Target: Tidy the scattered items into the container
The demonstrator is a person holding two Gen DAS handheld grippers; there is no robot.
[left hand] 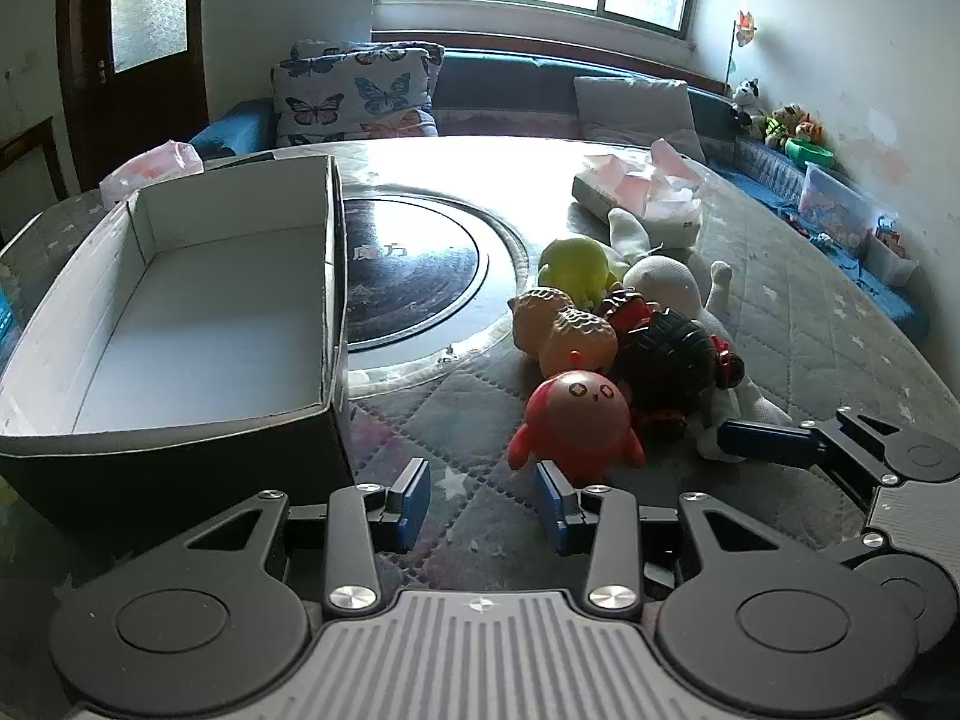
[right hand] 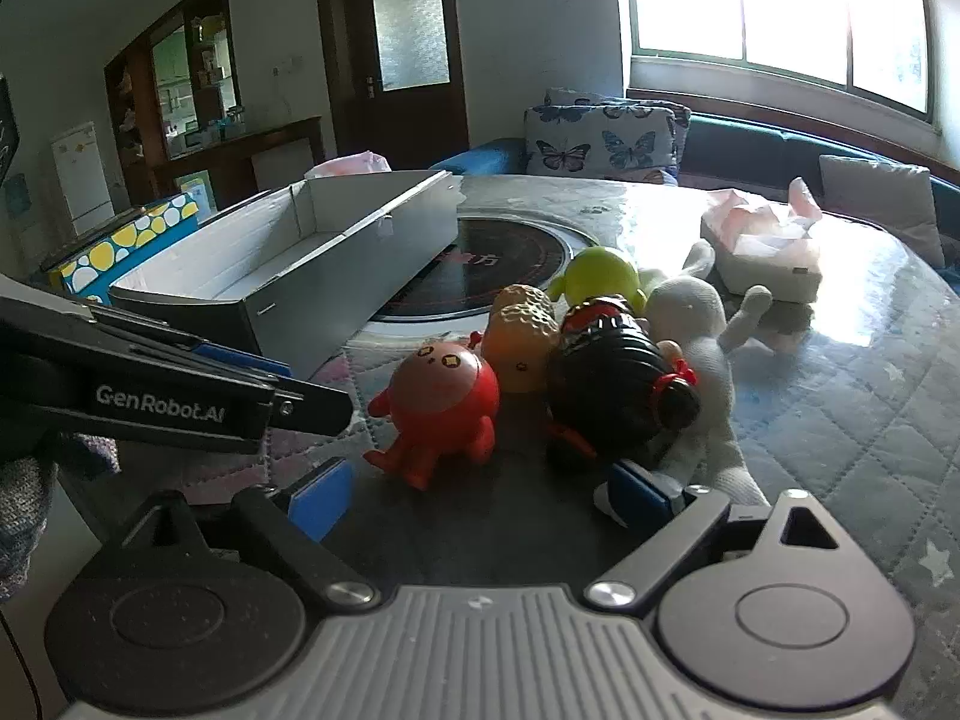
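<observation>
An open cardboard box (left hand: 180,312) stands at the left of the table, white inside and holding nothing; it also shows in the right wrist view (right hand: 336,264). A heap of toys lies right of it: a red figure (left hand: 576,420) (right hand: 441,402), a tan figure (left hand: 564,330) (right hand: 519,330), a black-haired doll (left hand: 666,354) (right hand: 618,366), a yellow-green figure (left hand: 579,267) (right hand: 600,276) and a white plush (left hand: 666,282) (right hand: 696,324). My left gripper (left hand: 483,504) is open just before the red figure. My right gripper (right hand: 474,498) is open, close to the red figure and the doll.
A round dark plate (left hand: 420,276) is set in the table's middle. A tissue pack (left hand: 642,192) (right hand: 768,246) lies behind the toys. A spotted yellow and blue box (right hand: 120,246) stands beyond the cardboard box. A sofa with butterfly cushions (left hand: 360,90) runs behind the table.
</observation>
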